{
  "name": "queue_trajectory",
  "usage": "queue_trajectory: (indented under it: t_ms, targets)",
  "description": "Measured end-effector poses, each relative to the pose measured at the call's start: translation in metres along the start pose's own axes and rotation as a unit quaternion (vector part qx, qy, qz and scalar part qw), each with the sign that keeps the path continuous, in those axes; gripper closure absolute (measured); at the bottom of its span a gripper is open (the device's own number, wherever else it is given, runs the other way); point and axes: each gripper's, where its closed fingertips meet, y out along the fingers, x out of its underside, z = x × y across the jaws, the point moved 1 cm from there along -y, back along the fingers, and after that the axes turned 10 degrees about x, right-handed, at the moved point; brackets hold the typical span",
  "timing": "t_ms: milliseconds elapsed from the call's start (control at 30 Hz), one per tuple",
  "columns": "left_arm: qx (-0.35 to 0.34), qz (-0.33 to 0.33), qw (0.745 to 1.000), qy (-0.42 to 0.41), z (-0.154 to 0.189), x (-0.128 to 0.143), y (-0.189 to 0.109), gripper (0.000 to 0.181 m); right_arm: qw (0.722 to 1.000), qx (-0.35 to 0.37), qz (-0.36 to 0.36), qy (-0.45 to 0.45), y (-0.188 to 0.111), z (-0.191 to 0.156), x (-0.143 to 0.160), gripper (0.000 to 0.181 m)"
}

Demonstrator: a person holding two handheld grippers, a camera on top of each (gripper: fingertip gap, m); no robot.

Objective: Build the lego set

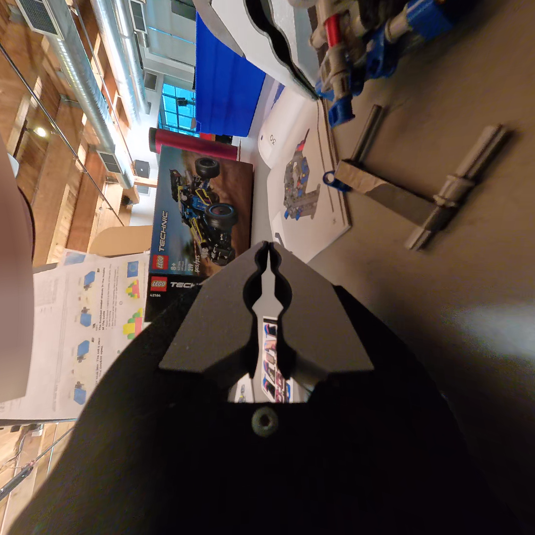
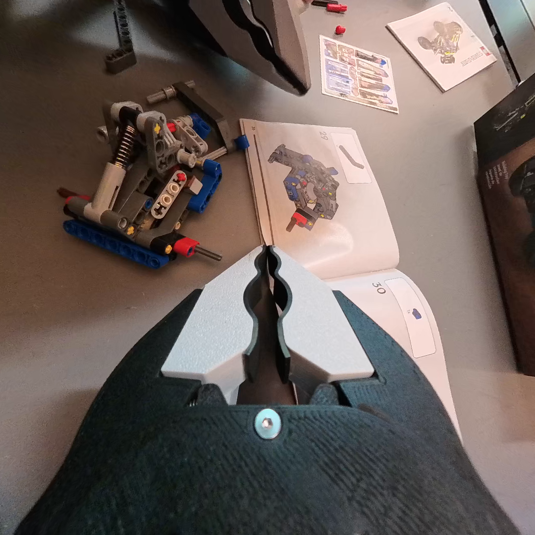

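Hovering with both pairs of fingers pinched together and empty, my right gripper point(image 2: 267, 249) sits over the open instruction booklet point(image 2: 318, 185), my left gripper point(image 1: 267, 246) tilted toward the box point(image 1: 199, 208). The half-built model point(image 2: 144, 185) lies beside the booklet's edge on the table point(image 2: 86, 304). I judge I'm between steps: next I need the small blue piece point(image 2: 241, 142).
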Motion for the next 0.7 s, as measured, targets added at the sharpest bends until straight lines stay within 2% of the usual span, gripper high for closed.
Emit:
queue_trajectory:
  t_ms: [700]
  targets:
    - [0.011,-0.017,1.0,-0.009,0.0035,0.0089,0.0027,0.181,1.0,-0.003,0.004,0.007,0.0,0.0002,0.0,0.181]
